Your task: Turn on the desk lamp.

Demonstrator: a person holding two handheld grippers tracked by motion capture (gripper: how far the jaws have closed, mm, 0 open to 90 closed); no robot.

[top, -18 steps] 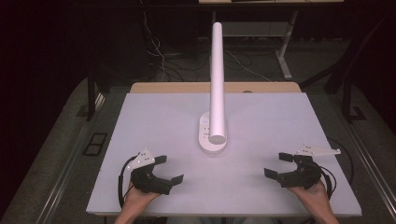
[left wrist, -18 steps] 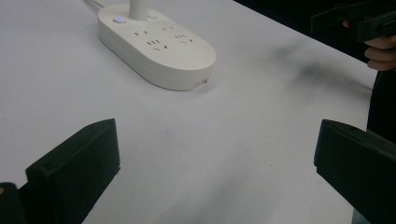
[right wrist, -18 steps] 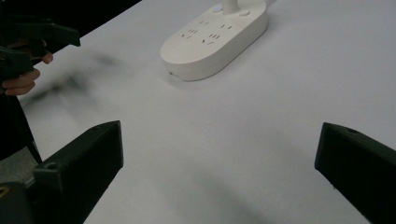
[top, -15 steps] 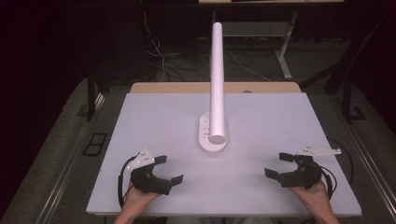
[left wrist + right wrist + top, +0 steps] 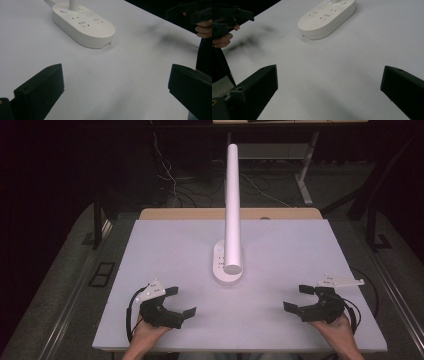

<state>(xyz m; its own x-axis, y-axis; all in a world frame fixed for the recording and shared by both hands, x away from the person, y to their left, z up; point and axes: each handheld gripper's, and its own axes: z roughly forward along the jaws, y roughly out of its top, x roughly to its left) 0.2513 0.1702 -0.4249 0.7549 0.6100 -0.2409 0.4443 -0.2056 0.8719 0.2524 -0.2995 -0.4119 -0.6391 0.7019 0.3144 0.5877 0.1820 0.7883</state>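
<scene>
- white oval plastic socket base [image 5: 227,265] with its tall white post [image 5: 232,200] sits mid-table, same as half a second ago.
- left gripper [image 5: 181,301] and right gripper [image 5: 296,298] unmoved near the front edge, jaws spread wide, holding nothing.
- no task started, judging by this.

two tongs [image 5: 181,301] [image 5: 295,298], one power strip [image 5: 226,264], one table [image 5: 170,245]

Wide-spread right claw [image 5: 329,92] faces white power strip [image 5: 327,18].

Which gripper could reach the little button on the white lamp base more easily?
Probably the left gripper. The button sits on the left side of the lamp base, nearer that gripper, while the right gripper would reach past the pole. Both have open jaws.
</scene>
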